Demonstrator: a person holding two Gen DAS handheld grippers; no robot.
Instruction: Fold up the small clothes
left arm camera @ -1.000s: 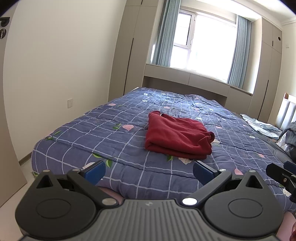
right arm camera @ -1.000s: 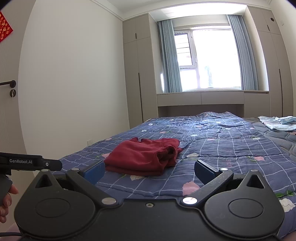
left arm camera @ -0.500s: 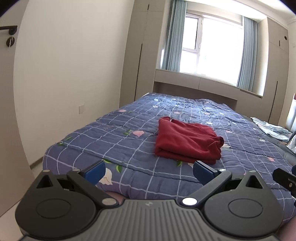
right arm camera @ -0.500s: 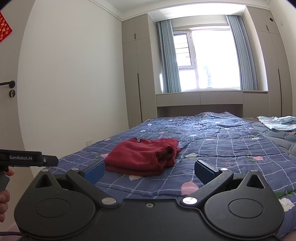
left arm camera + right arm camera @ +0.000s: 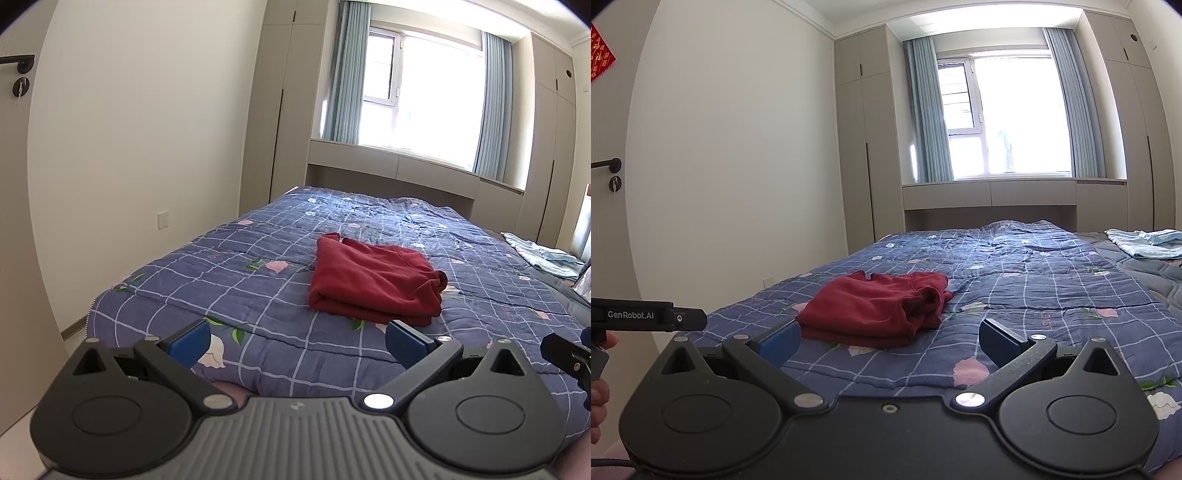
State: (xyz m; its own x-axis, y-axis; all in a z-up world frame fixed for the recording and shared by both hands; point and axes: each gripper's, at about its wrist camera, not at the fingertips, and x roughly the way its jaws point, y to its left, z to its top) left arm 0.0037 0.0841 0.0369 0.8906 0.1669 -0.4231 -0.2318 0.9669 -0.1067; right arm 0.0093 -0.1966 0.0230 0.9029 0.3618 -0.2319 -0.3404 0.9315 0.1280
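A folded dark red garment (image 5: 373, 280) lies on the blue checked quilt (image 5: 229, 266) near the foot of the bed; it also shows in the right wrist view (image 5: 879, 310). My left gripper (image 5: 295, 343) is open and empty, held back from the bed's near edge, apart from the garment. My right gripper (image 5: 890, 341) is open and empty, also short of the garment. The left gripper's body (image 5: 646, 319) shows at the left edge of the right wrist view.
A light blue cloth (image 5: 1145, 242) lies at the bed's far right, also in the left wrist view (image 5: 543, 256). A white wall and a door (image 5: 605, 206) stand left of the bed. Wardrobes and a window bench (image 5: 990, 194) stand behind it.
The left gripper has pulled back and tilted up from the bed, so the red garment sits farther away in its view. The right gripper has barely moved. Both stay open.
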